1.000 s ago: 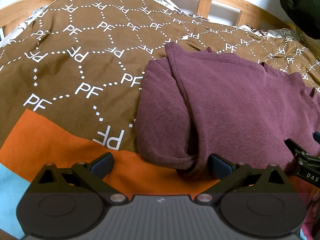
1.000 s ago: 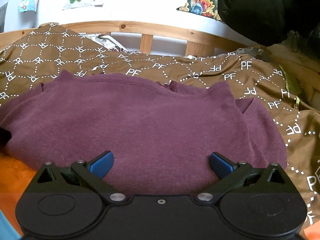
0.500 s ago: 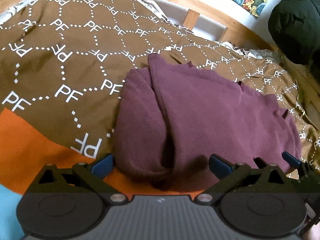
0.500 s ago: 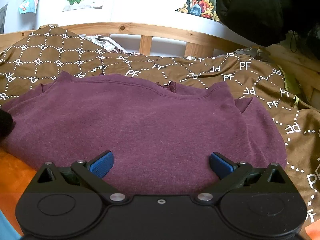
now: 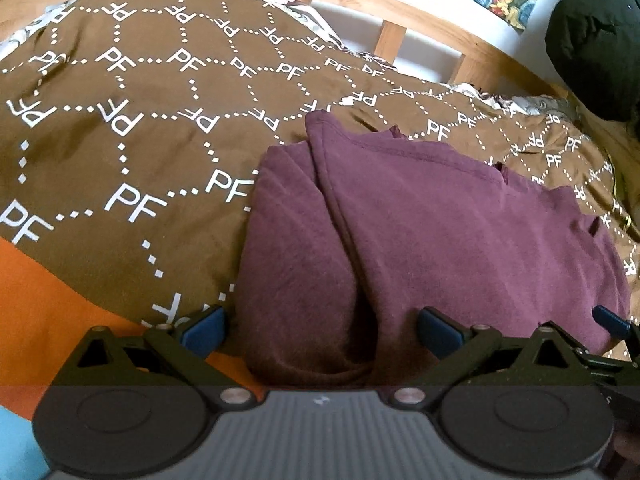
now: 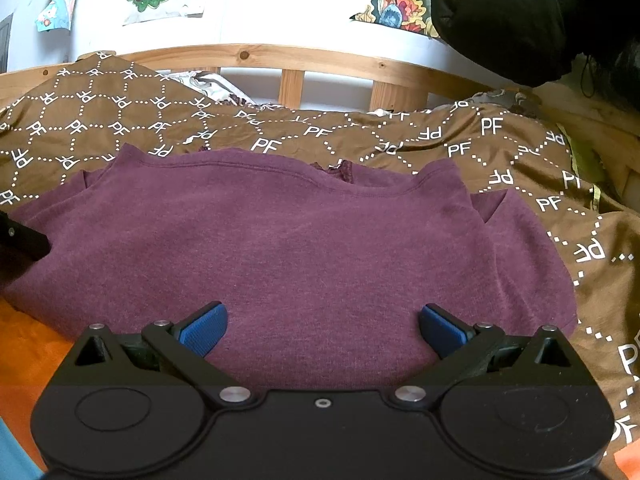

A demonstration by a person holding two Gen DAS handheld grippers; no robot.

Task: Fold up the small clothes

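Observation:
A maroon sweatshirt [image 5: 440, 240] lies partly folded on the bed, its left sleeve side doubled over the body. My left gripper [image 5: 320, 330] is open and empty, its jaws wide apart over the near left edge of the garment. In the right wrist view the sweatshirt [image 6: 300, 248] fills the middle, neckline at the far side. My right gripper [image 6: 322, 326] is open and empty above the garment's near hem. The right gripper's blue fingertip [image 5: 608, 318] shows at the right edge of the left wrist view.
The bed is covered by a brown duvet [image 5: 140, 128] with white "PF" print and an orange band [image 5: 48, 300] near me. A wooden bed rail [image 6: 320, 60] runs along the far side. A black garment [image 6: 520, 12] hangs at the upper right.
My left gripper has swung right and drawn back a little, so the whole sweatshirt and my right gripper now show in its view. The right gripper has barely moved.

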